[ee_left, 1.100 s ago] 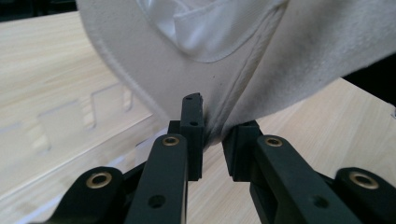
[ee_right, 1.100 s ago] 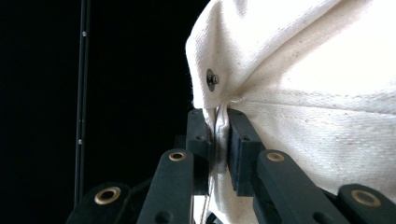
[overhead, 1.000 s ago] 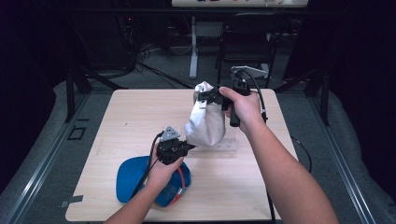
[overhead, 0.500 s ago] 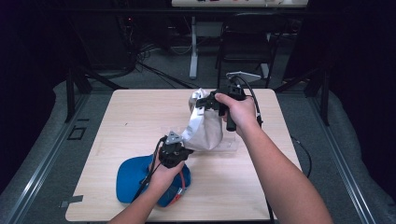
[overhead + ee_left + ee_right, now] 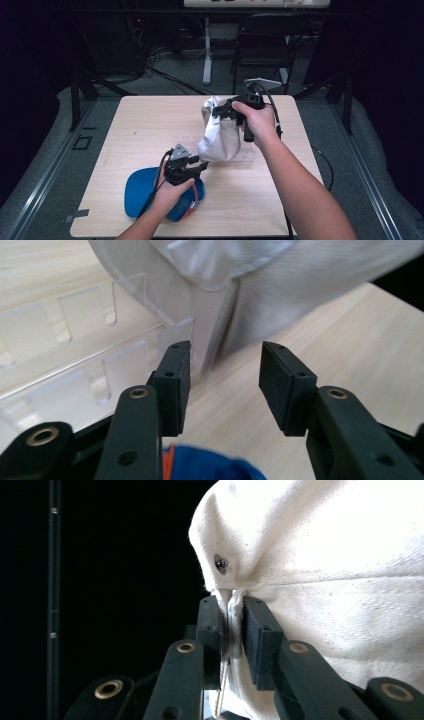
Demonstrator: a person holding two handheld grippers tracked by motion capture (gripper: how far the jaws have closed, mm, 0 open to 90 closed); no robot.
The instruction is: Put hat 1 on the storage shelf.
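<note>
High view: white cap [image 5: 220, 135], cream twill with a small metal eyelet, hangs crown-down over the middle of the table [image 5: 150, 120], its lower end resting in or against a clear acrylic rack [image 5: 240, 156]. Right gripper [image 5: 223, 109] is clamped on the cap's top edge, and in the right gripper view the jaws pinch a fold of fabric just under the eyelet [image 5: 220, 563], so the cap is being hung up by that edge, probably to keep it stretched and steady while the other hand works the bottom. Left gripper [image 5: 199, 166] sits just beside the cap's lower end; its jaws have just been opening and now stand apart with nothing between them. In the left gripper view the cloth [image 5: 280, 295] and the slotted acrylic wall [image 5: 100, 340] lie just past the pads [image 5: 175, 375], not touched. Reads as a release and re-aim for a new bite on the lower fabric. Blue cap [image 5: 145, 190], with an orange trim bit, lies flat at the near left of the table under the left hand, parked out of the way.
</note>
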